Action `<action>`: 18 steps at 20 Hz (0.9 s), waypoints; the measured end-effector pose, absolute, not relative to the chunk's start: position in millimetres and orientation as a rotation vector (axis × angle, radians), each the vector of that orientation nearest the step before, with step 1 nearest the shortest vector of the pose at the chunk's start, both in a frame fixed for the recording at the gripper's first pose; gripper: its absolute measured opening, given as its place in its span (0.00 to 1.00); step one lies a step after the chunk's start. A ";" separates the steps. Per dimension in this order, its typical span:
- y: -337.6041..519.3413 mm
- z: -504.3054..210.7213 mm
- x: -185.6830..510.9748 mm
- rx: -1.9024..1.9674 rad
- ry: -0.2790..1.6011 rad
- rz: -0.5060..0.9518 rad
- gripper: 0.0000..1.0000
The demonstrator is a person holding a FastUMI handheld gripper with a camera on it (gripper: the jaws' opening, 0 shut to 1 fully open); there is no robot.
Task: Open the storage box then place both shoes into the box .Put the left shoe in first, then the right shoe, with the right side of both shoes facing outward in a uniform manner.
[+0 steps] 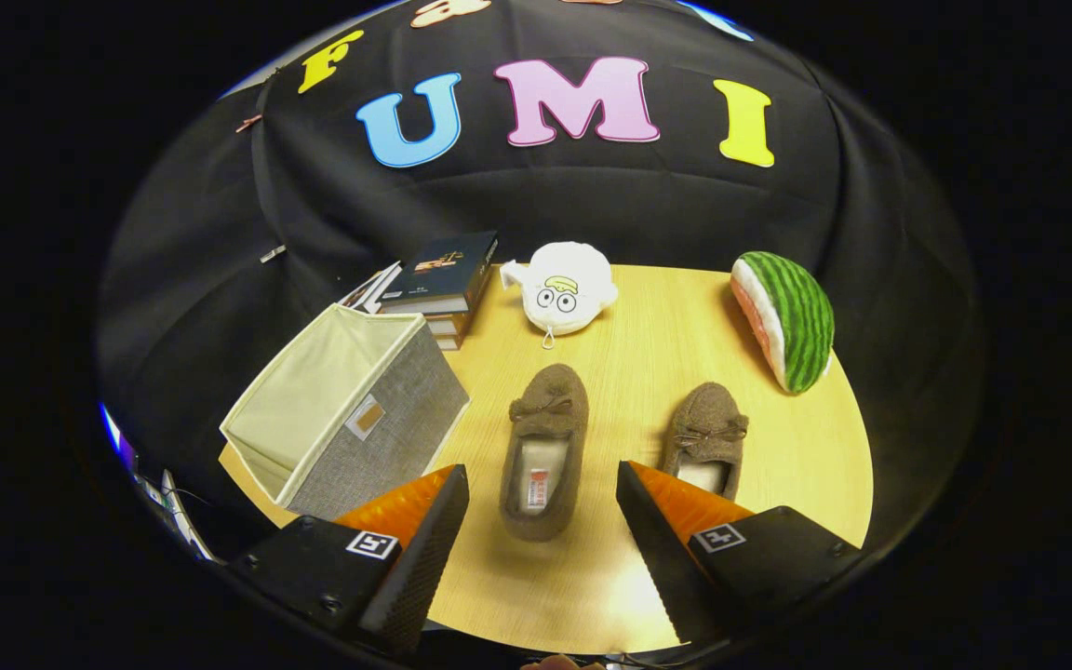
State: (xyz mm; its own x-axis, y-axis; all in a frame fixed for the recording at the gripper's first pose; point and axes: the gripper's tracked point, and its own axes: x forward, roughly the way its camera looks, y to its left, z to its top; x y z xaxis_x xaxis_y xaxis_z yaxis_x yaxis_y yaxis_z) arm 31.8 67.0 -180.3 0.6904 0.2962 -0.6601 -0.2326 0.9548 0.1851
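Two brown slip-on shoes lie on the wooden table (648, 344) with their toes pointing away from me. The left shoe (543, 450) sits between my fingers, slightly ahead of them. The right shoe (705, 437) is partly hidden behind my right finger (662, 540). A grey fabric storage box (350, 414) with a cream lining stands open-topped beside my left finger (424, 549). My gripper (542, 489) hovers above the table, open, holding nothing.
A stack of books (443, 279) stands behind the box. A white plush toy (562, 287) sits at the table's far edge, and a watermelon-slice plush (785, 318) lies far right beyond the right shoe.
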 end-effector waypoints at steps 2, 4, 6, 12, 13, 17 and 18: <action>65.6 -194.4 42.2 0.069 0.780 0.285 0.99; 62.2 -208.5 50.8 0.029 0.808 0.282 0.99; 51.2 -233.1 65.4 -0.018 0.835 0.285 0.99; 53.0 -292.3 100.7 -0.072 0.954 0.294 0.99; 54.0 -302.3 102.6 -0.066 0.986 0.297 0.99; 67.5 -319.9 109.4 0.021 1.051 0.315 0.93; 71.0 -321.5 110.8 0.046 1.062 0.316 0.88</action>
State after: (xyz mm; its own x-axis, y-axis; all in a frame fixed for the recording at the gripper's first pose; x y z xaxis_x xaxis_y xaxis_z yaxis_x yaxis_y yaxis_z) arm 110.8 71.0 -321.5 0.4466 0.2767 -0.8509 -0.2329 0.9542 0.1880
